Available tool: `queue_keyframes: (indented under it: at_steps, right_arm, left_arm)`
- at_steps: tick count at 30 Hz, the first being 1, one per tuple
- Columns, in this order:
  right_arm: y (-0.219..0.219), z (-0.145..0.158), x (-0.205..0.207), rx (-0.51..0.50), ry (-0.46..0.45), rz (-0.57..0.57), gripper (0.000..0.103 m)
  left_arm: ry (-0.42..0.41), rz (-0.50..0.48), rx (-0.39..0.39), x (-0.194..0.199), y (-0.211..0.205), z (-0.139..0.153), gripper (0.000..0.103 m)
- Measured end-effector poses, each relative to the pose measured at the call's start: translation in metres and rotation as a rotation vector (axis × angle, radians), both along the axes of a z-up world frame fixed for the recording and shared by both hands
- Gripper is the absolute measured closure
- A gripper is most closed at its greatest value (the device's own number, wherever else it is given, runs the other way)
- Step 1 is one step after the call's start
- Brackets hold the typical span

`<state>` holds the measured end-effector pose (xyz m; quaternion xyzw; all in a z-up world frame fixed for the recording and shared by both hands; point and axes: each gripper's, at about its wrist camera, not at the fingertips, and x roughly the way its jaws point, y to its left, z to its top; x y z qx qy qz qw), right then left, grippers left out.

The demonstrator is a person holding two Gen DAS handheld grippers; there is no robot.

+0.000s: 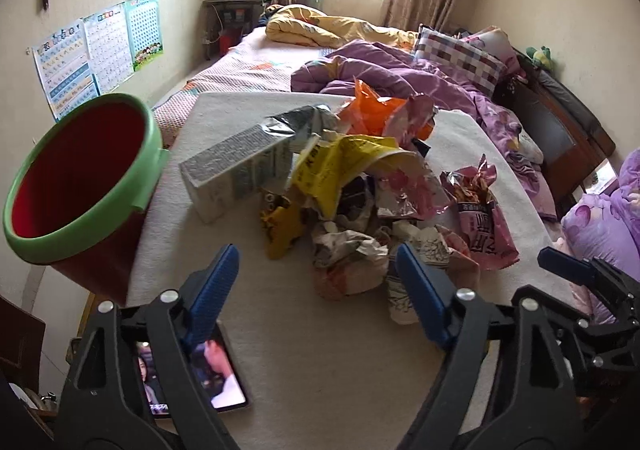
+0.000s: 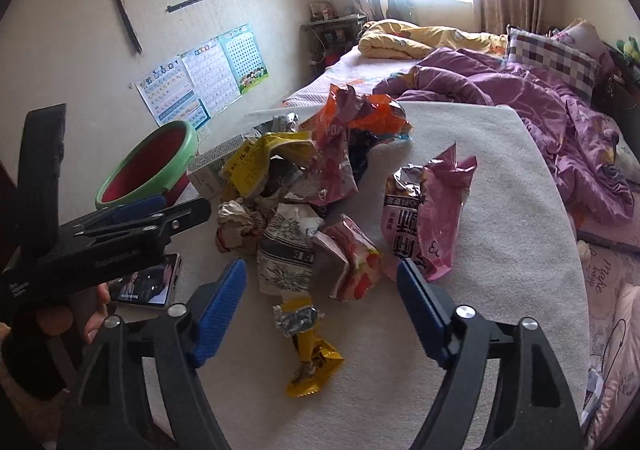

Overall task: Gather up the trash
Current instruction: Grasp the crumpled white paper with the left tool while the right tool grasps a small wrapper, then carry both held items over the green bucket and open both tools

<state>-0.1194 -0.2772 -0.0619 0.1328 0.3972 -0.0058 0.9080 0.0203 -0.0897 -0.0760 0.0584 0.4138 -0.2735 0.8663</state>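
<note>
A bed (image 1: 248,62) with a rumpled purple quilt (image 1: 400,78) fills the far room. In front of it a pale desk (image 1: 320,370) carries a heap of trash (image 1: 340,178): a grey carton (image 1: 236,170), yellow, orange and pink wrappers, crumpled paper. A red bin with a green rim (image 1: 80,186) stands at the desk's left edge, just beside the carton. A phone (image 1: 208,378) lies screen up at the near left.

The left claw (image 1: 318,270) hangs over the near edge of the heap, jaws apart and holding nothing, a crumpled paper wad (image 1: 348,250) just beyond its tips.

The right claw (image 2: 322,278) is likewise parted and empty, with a printed paper wrapper (image 2: 286,250) and a red packet (image 2: 352,258) lying between its fingers and a small gold wrapper (image 2: 308,354) on the desk nearer the camera.
</note>
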Motion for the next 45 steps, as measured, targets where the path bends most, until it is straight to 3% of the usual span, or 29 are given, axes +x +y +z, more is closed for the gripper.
queue_keyframes:
  at_steps: [3, 6, 10, 14, 17, 22, 26, 28, 34, 45]
  right_arm:
    - [-0.010, -0.005, 0.001, 0.015, 0.032, 0.029, 0.046]
    - [-0.018, -0.009, 0.005, 0.045, 0.043, 0.059, 0.046]
    - [-0.024, -0.016, 0.015, 0.078, 0.058, 0.114, 0.046]
    - [-0.023, -0.021, 0.029, 0.080, 0.078, 0.159, 0.046]
    - [-0.026, -0.028, 0.040, 0.077, 0.094, 0.156, 0.046]
    - [-0.035, -0.047, 0.052, 0.130, 0.143, 0.152, 0.047]
    - [-0.045, -0.058, 0.056, 0.206, 0.164, 0.142, 0.055]
    - [-0.048, -0.055, 0.054, 0.214, 0.149, 0.142, 0.074]
    - [-0.055, -0.028, 0.048, 0.202, 0.039, 0.140, 0.099]
    - [-0.020, 0.031, 0.067, 0.155, -0.137, 0.162, 0.100]
  left_arm:
    - [0.038, -0.017, 0.041, 0.010, -0.021, -0.015, 0.031]
    - [0.120, 0.009, 0.064, 0.019, -0.025, -0.032, 0.031]
    - [0.202, 0.053, 0.011, 0.023, -0.014, -0.043, 0.043]
    - [0.177, 0.068, -0.019, 0.014, -0.010, -0.036, 0.068]
    - [0.144, 0.102, -0.035, 0.003, -0.001, -0.025, 0.073]
    - [0.091, 0.191, -0.067, -0.024, 0.021, -0.007, 0.073]
    - [0.090, 0.237, -0.074, -0.031, 0.030, -0.002, 0.073]
    - [0.083, 0.246, -0.066, -0.031, 0.030, 0.001, 0.073]
    - [0.048, 0.277, -0.072, -0.028, 0.034, 0.012, 0.073]
    - [-0.051, 0.355, -0.075, -0.004, 0.089, 0.035, 0.072]
